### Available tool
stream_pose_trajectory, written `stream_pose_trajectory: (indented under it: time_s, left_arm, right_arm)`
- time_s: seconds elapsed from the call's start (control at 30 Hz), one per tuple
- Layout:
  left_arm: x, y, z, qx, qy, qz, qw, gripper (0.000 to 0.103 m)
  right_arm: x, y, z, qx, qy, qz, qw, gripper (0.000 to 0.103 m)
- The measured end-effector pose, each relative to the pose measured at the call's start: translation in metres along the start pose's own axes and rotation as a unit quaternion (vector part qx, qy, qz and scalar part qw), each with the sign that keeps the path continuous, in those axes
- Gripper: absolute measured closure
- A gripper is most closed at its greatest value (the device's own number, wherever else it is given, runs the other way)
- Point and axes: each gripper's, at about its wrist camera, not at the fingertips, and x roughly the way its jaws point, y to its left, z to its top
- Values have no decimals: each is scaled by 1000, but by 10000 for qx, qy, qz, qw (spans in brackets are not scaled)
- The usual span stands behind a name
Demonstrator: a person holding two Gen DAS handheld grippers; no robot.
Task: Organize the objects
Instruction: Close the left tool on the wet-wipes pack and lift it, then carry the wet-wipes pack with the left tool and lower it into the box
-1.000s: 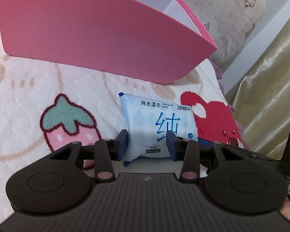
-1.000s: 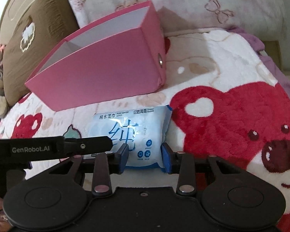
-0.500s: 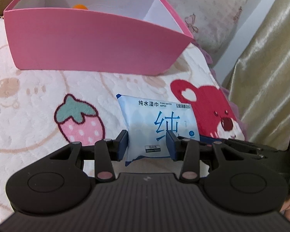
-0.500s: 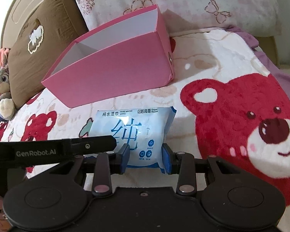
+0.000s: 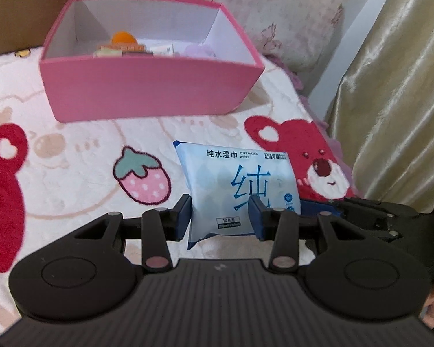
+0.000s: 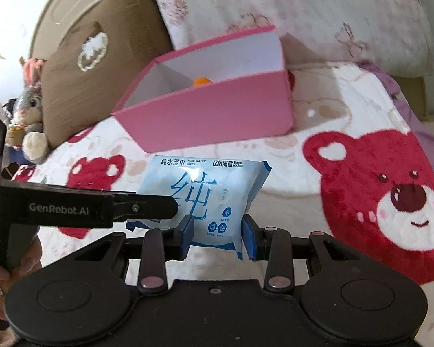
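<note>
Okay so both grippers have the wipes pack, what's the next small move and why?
Probably carry the wipes pack forward until it is over the pink box. The left gripper and right gripper both clamp it clear of the blanket, and the open box ahead already holds other items.

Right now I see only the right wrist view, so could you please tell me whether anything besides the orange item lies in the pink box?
Observer: Yes, small flat packets lie beside the orange item in the pink box.
Operator: Is its right end free?
Observer: No, a lilac fluffy thing sits there.
Operator: How does the left gripper hold the wipes pack?
Observer: The left gripper has both pads clamped on the lower part of the wipes pack.
</note>
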Motion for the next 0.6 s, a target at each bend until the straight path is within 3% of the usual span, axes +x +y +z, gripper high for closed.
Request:
stream_pose_trajectory:
  time_s: [0.6]
  left_arm:
    - [-71, -31, 12, 495, -132, 226, 9984, 63]
  right_arm:
    - [-57, 49, 21, -585, -289, -222, 9976, 61]
